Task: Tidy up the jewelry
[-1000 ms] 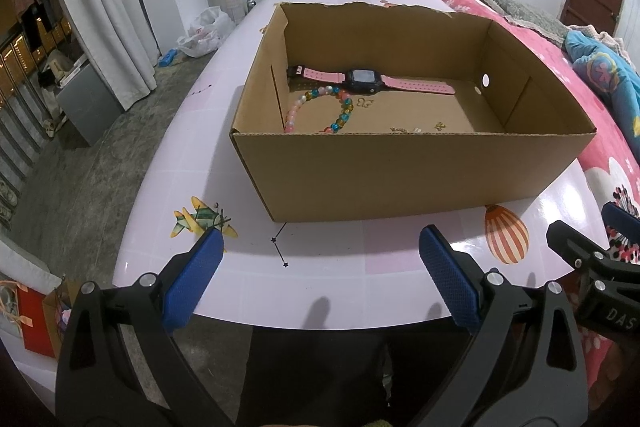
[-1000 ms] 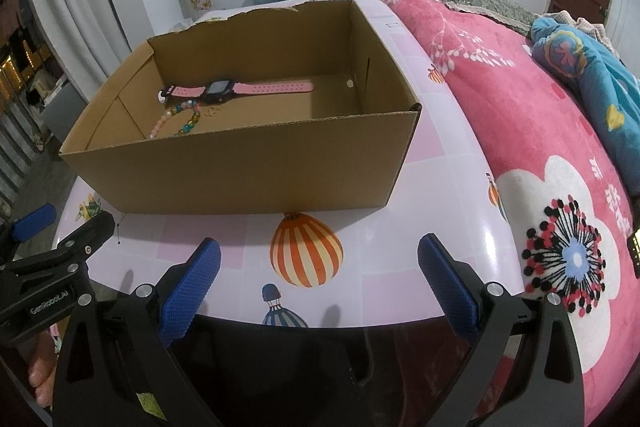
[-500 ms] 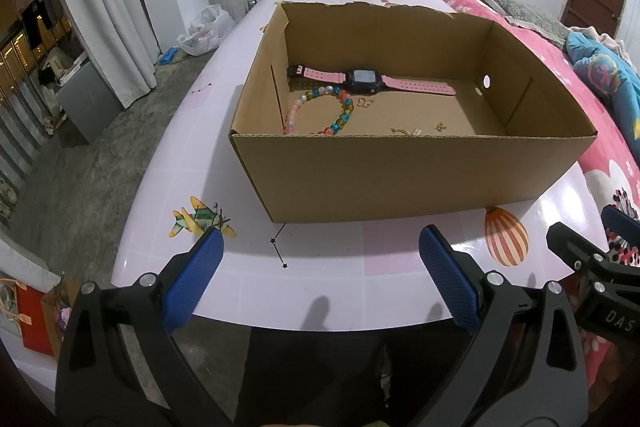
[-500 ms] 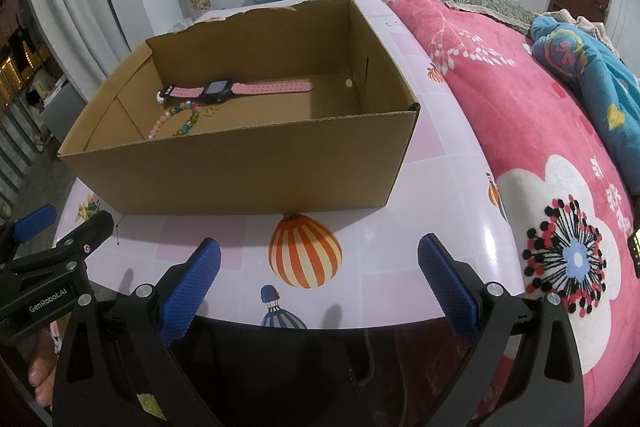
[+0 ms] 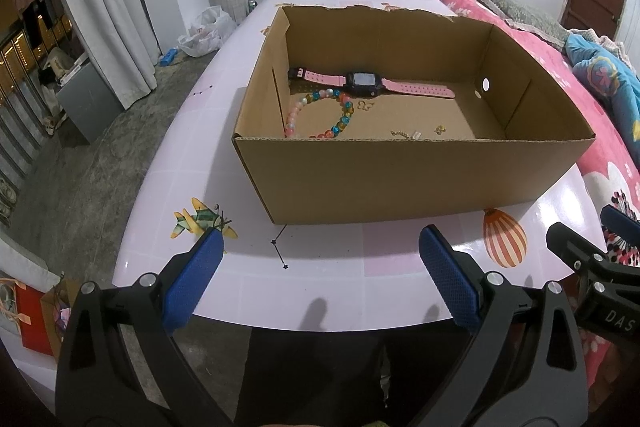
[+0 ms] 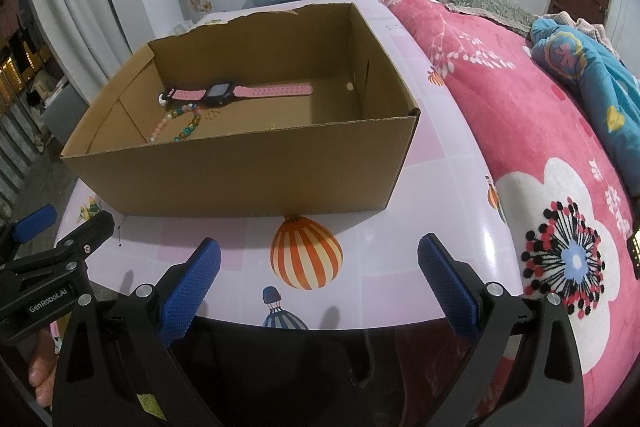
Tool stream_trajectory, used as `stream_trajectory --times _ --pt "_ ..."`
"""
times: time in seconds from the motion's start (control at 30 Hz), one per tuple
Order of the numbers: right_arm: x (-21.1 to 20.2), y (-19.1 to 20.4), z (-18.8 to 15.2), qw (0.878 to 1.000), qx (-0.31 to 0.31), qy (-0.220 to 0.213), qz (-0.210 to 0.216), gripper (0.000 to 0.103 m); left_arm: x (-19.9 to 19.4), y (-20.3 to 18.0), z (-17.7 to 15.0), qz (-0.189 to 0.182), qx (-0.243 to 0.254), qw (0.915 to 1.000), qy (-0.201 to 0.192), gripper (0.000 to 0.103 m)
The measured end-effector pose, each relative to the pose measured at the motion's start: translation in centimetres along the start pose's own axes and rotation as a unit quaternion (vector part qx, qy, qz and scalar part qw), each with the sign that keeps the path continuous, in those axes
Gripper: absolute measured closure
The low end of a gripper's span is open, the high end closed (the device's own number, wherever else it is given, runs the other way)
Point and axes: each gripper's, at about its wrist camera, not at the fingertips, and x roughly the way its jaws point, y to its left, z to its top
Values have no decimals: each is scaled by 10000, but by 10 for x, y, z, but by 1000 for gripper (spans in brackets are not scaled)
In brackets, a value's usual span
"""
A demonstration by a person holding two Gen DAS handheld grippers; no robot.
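An open cardboard box (image 5: 400, 179) stands on the pink table (image 5: 320, 287); it also shows in the right wrist view (image 6: 240, 179). Inside lie a pink-strapped watch (image 5: 364, 83) (image 6: 224, 94), a coloured bead bracelet (image 5: 340, 115) (image 6: 188, 125), and small gold pieces (image 5: 406, 134). My left gripper (image 5: 320, 279) is open and empty, near the table's front edge, short of the box. My right gripper (image 6: 320, 279) is open and empty beside it, to the right.
A bed with a pink floral blanket (image 6: 520, 115) borders the table on the right. White curtains (image 5: 108, 7) and floor clutter lie to the left. Balloon (image 6: 306, 255) and plane (image 5: 200, 223) prints mark the table front.
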Motion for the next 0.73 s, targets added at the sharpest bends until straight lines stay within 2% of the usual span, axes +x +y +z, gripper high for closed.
stream_trajectory --times 0.73 --pt "-1 3 1 10000 -4 -15 -3 7 -1 2 2 12 -21 10000 3 8"
